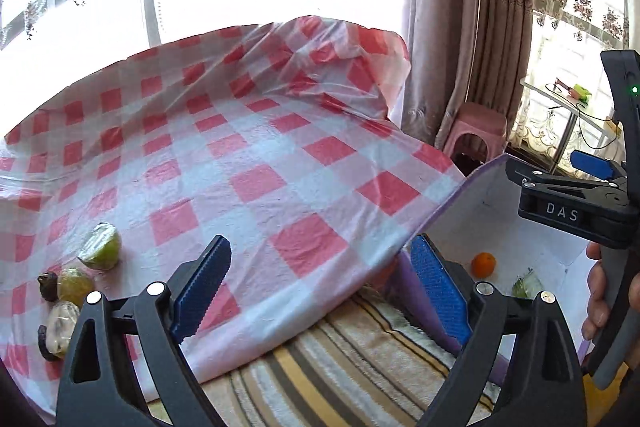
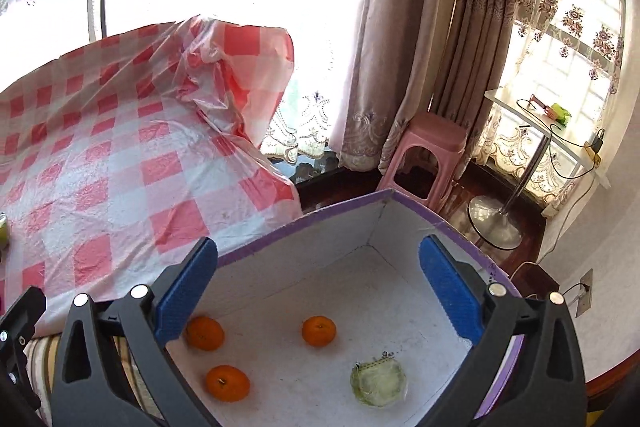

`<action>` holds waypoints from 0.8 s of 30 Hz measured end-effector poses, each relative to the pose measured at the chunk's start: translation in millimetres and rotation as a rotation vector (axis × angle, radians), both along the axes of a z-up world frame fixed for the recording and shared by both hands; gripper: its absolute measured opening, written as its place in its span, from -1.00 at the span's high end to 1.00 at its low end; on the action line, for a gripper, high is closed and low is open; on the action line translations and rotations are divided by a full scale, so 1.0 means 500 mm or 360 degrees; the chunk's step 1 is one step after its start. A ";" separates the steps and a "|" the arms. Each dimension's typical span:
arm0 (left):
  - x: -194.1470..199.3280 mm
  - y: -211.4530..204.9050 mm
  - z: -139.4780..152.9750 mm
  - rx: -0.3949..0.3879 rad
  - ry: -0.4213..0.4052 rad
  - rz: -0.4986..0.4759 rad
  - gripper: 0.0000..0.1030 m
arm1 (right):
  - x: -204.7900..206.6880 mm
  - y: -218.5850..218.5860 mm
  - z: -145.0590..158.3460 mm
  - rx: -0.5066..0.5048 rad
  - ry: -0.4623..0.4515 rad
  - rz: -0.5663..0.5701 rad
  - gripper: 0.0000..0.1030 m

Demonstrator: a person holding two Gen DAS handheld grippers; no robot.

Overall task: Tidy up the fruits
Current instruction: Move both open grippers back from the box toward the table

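Left wrist view: the left gripper (image 1: 322, 287) has its jaws wide with nothing between them, over the checked cloth (image 1: 256, 163). At lower left lie a wrapped green fruit (image 1: 101, 247), a yellow fruit (image 1: 74, 286), a dark fruit (image 1: 47, 285) and a pale wrapped fruit (image 1: 60, 327). At right, a hand (image 1: 600, 299) holds the right gripper's handle above the box (image 1: 480, 211).

Right wrist view: the right gripper (image 2: 320, 291) is spread wide and empty above the box (image 2: 360, 211). Inside lie three oranges (image 2: 319, 331), (image 2: 204, 333), (image 2: 227, 383) and a wrapped green fruit (image 2: 379, 383), lower centre.
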State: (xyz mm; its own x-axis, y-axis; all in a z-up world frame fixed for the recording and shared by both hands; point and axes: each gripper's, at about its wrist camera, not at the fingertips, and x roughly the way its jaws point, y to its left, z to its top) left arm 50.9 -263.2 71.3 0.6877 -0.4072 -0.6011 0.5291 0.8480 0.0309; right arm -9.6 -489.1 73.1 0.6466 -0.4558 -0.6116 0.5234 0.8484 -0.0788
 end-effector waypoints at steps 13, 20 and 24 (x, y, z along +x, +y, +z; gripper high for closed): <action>0.014 0.304 0.012 -0.0268 0.0053 0.0159 -0.72 | 0.100 0.280 0.000 0.0366 -0.0040 0.0663 -0.97; 0.019 0.488 -0.006 -0.0424 0.0128 0.0452 -0.72 | 0.131 0.429 -0.011 0.0358 0.0015 0.0890 -0.97; 0.029 0.568 -0.030 -0.0475 0.0210 0.0586 -0.71 | 0.144 0.498 -0.029 0.0353 0.0058 0.1025 -0.97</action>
State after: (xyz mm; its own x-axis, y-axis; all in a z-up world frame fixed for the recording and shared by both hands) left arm 65.2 20.6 56.3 0.7442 -0.3190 -0.5869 0.1753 0.9411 -0.2893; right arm 62.5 -240.2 58.5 0.7240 0.1520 -0.6728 -0.0914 0.9879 0.1250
